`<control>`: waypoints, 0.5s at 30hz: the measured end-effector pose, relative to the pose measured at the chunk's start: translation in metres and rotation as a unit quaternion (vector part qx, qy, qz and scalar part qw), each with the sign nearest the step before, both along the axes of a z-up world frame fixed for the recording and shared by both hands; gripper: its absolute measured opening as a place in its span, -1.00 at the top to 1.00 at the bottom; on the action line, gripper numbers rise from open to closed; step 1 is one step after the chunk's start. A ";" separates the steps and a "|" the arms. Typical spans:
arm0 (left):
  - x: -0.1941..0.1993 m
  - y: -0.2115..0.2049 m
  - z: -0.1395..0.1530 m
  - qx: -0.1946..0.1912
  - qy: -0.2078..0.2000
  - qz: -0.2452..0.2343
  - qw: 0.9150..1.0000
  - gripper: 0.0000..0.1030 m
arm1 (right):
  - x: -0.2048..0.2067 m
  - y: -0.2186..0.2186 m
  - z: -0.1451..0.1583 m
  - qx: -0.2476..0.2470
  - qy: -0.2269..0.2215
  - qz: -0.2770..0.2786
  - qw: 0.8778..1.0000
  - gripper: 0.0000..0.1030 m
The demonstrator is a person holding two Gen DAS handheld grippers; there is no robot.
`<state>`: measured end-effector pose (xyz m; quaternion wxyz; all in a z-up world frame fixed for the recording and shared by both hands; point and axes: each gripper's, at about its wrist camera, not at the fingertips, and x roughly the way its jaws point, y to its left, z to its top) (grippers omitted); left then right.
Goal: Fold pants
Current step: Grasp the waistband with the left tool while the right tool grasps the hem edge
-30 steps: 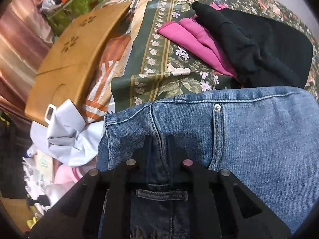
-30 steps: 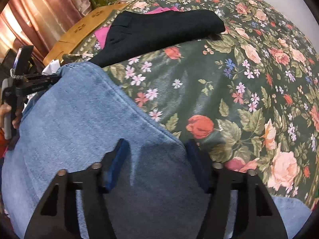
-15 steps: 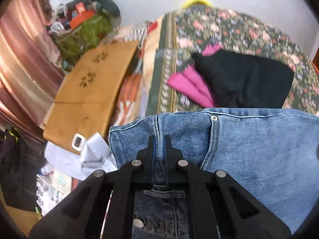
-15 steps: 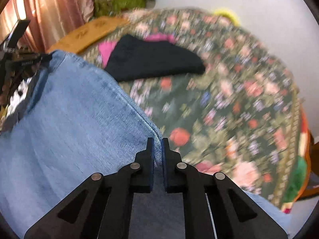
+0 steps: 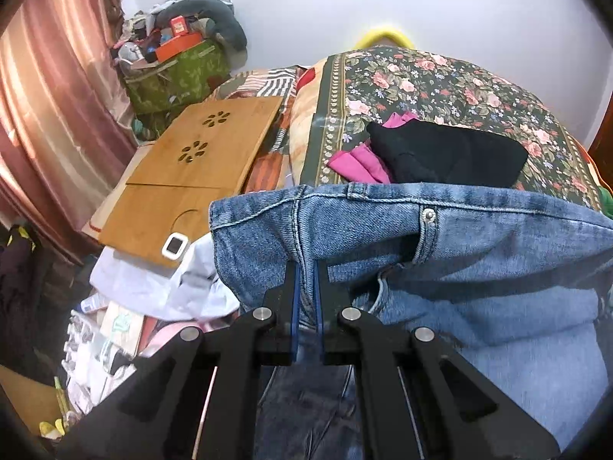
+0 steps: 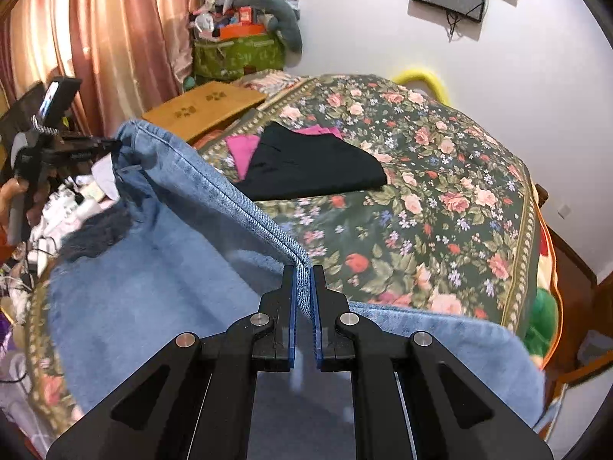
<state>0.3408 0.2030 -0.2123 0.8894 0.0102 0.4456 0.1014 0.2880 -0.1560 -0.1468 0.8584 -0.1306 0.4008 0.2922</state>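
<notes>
Both grippers are clenched on the jeans [image 5: 479, 245], lifted over the bed [image 6: 440, 176]: left gripper [image 5: 305, 268] at the waistband, right gripper [image 6: 303, 272] along the leg seam, stretching them lengthwise between.

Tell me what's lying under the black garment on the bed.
A pink garment pokes out from under the black garment, both on the floral bedspread. How far it runs underneath is covered.
</notes>
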 end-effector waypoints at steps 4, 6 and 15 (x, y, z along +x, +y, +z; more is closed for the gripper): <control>-0.032 -0.001 0.006 -0.005 -0.008 0.005 1.000 0.89 | -0.026 -0.005 0.001 0.029 0.005 -0.008 1.000 0.89; -0.043 0.001 0.005 -0.009 -0.008 0.010 1.000 0.89 | -0.038 -0.006 0.000 0.036 0.009 -0.008 0.999 0.89; -0.092 0.008 -0.011 -0.032 0.013 0.028 0.999 0.89 | -0.092 0.000 -0.014 0.048 0.031 -0.007 0.998 0.89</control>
